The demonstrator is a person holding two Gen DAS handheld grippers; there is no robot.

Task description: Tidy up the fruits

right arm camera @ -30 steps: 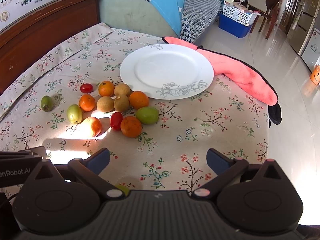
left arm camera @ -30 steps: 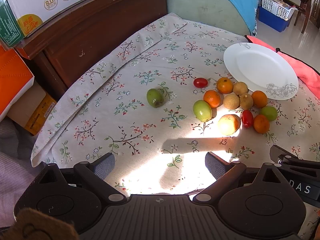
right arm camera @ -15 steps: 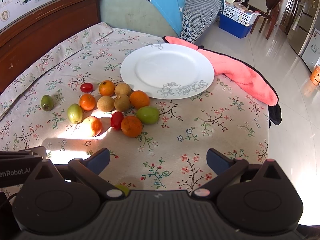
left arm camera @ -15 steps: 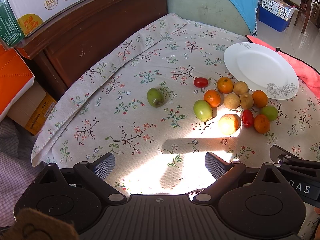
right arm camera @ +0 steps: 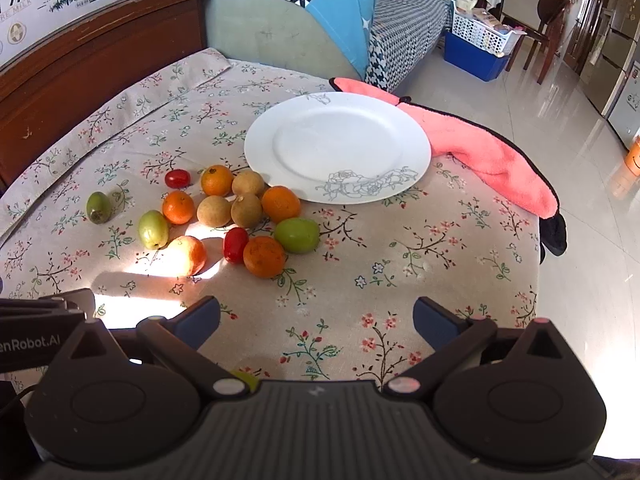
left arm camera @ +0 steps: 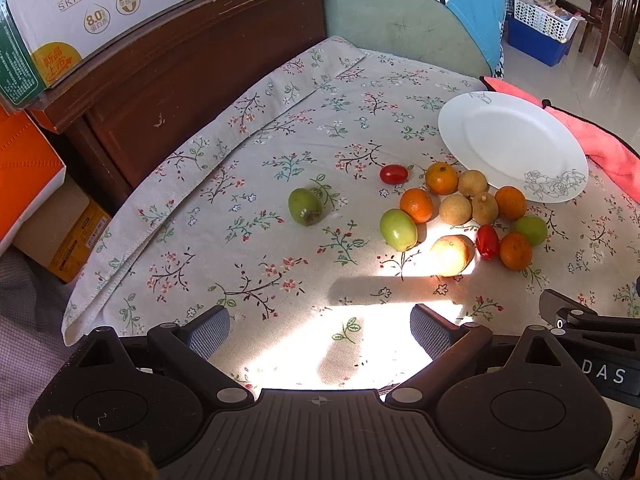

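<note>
Several small fruits lie in a cluster on the floral tablecloth: oranges, brown longans, red cherry tomatoes and green jujubes. One dark green jujube lies apart to the left. An empty white plate sits just beyond the cluster. My left gripper hovers open over the near edge, well short of the fruit. My right gripper is also open and holds nothing, near the front of the table.
A pink cloth hangs over the table's right edge beside the plate. A dark wooden headboard with a milk carton box stands at the left. A sofa with a blue cushion lies behind. The tiled floor is right.
Both views have shifted very slightly; the fruits, plate and gripper fingers stay as they were.
</note>
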